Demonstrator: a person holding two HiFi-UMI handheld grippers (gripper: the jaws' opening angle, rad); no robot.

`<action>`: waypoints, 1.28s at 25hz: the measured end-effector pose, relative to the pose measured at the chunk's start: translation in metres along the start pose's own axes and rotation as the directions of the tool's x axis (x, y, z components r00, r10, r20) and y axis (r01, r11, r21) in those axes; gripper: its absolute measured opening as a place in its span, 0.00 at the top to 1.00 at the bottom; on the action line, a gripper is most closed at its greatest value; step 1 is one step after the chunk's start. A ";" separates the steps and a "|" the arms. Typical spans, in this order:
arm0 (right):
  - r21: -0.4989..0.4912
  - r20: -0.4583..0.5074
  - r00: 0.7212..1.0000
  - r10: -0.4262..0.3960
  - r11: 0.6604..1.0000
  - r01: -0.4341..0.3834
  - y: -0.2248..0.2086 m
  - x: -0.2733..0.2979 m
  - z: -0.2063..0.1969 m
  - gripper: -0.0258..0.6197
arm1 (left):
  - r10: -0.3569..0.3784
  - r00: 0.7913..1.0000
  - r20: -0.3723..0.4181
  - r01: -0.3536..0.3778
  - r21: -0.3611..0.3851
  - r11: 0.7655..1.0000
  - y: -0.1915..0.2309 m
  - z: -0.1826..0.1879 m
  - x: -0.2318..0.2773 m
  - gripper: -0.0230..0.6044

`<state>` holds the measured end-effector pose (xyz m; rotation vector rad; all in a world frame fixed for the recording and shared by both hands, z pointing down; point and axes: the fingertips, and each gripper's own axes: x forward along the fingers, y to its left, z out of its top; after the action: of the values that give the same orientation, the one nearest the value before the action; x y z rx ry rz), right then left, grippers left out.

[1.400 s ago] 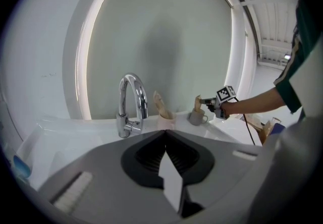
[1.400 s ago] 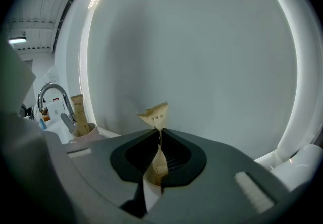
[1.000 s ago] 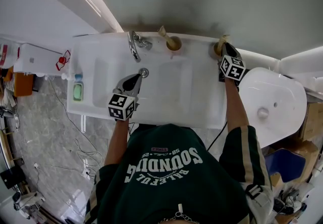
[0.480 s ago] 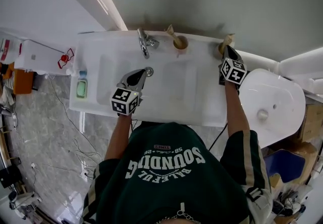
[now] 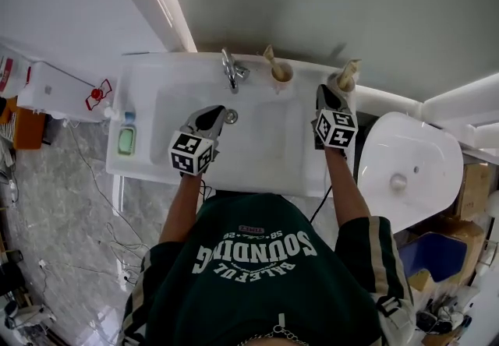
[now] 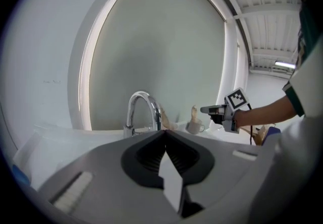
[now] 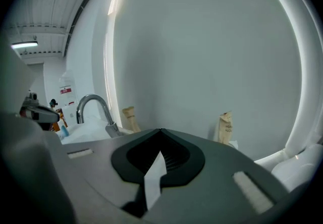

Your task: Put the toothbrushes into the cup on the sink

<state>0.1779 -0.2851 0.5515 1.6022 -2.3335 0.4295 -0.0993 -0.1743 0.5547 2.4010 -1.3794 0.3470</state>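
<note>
A small cup [image 5: 281,72] stands on the white sink's back ledge [image 5: 312,72], right of the faucet, with a paper-wrapped toothbrush [image 5: 270,54] upright in it. The left gripper view shows the same cup [image 6: 195,127]. A second wrapped toothbrush [image 5: 348,70] stands at the ledge's right end; in the right gripper view this toothbrush [image 7: 225,127] is beyond the jaws, apart from them. My right gripper [image 5: 325,90] hovers just short of it, shut with nothing held. My left gripper [image 5: 220,111] hangs over the basin near the drain; its jaws look shut and empty.
A chrome faucet [image 5: 231,69] arches over the basin, with the drain [image 5: 231,115] below it. A green soap dish [image 5: 126,139] and a small blue bottle [image 5: 129,115] sit on the sink's left side. A white toilet [image 5: 401,169] stands right of the sink.
My right gripper has drawn back from the right-hand toothbrush, toward the person and a little left. The left gripper has hardly moved.
</note>
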 end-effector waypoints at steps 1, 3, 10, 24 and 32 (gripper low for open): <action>-0.017 0.002 1.000 0.020 1.000 -0.020 0.013 -0.002 0.000 0.96 | -0.001 1.000 0.004 0.001 0.000 1.000 0.002 0.001 -0.001 0.88; -0.048 0.006 0.998 0.063 0.997 -0.063 0.040 -0.006 0.000 0.96 | -0.003 1.000 0.011 0.003 0.002 1.000 0.007 0.004 -0.004 0.88; -0.146 0.047 0.980 0.192 0.972 -0.184 0.121 -0.023 0.018 0.96 | -0.011 0.999 0.049 0.011 0.007 1.000 0.017 0.017 -0.014 0.88; -0.138 0.131 0.953 0.274 0.957 -0.256 0.169 -0.044 0.041 0.96 | -0.015 0.996 0.084 0.012 0.036 0.999 0.026 0.035 -0.024 0.88; -0.123 0.119 0.957 0.266 0.960 -0.251 0.167 -0.044 0.033 0.96 | -0.031 0.995 0.092 0.027 0.042 0.999 0.023 0.036 -0.022 0.88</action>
<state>0.0352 -0.2037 0.4896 1.3186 -2.6328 0.2512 -0.1286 -0.1826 0.5175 2.4960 -1.3879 0.2623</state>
